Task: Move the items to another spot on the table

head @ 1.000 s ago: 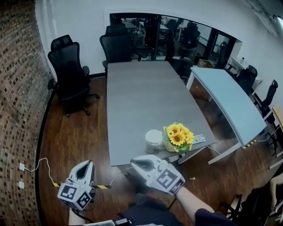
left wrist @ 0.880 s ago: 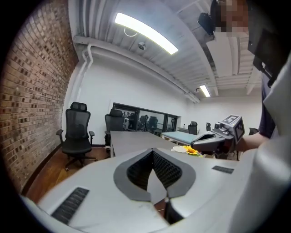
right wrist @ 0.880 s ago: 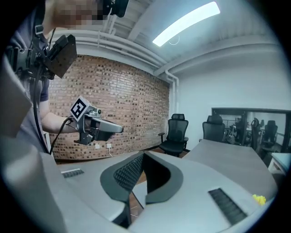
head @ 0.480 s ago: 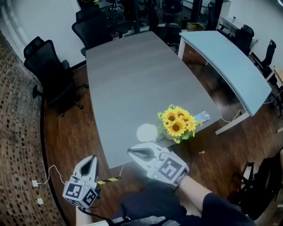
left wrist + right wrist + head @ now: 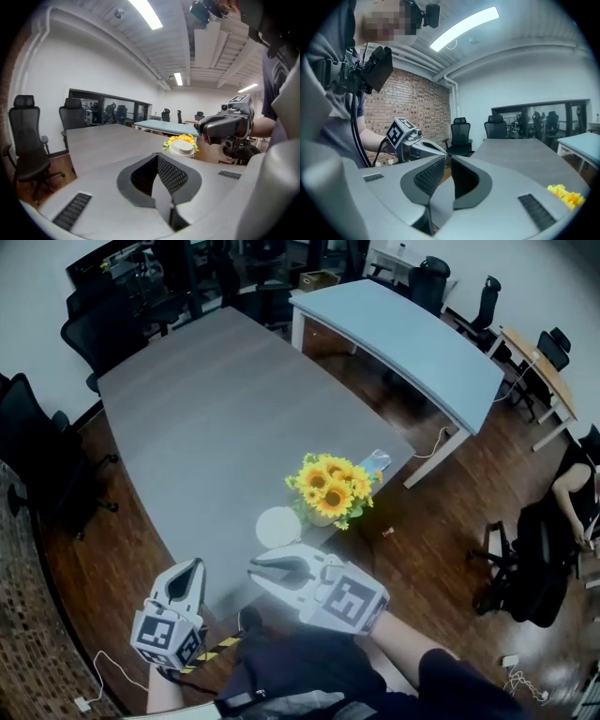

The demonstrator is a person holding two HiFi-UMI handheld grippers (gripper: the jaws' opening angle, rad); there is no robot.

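A bunch of yellow sunflowers [image 5: 328,487] stands near the grey table's [image 5: 187,427] near corner. A white lidded tub [image 5: 278,526] sits just left of it, and a small packet [image 5: 375,462] lies on its far side. My right gripper [image 5: 272,565] hovers off the table's edge, just short of the tub. Its jaws have just been opening, a narrow gap shows and nothing is between them. My left gripper [image 5: 192,570] is lower left, over the floor, shut and empty. The left gripper view shows the tub [image 5: 182,147], the flowers [image 5: 180,138] and the right gripper [image 5: 225,125].
A light blue table [image 5: 403,334] stands to the right. Black office chairs [image 5: 33,456] line the far and left sides. A seated person [image 5: 577,493] is at the right edge. Yellow-black tape [image 5: 220,645] lies on the wooden floor.
The head view has swung, so the table now lies diagonally. The right gripper's jaws have parted a little. The left gripper has shifted closer to the table's edge.
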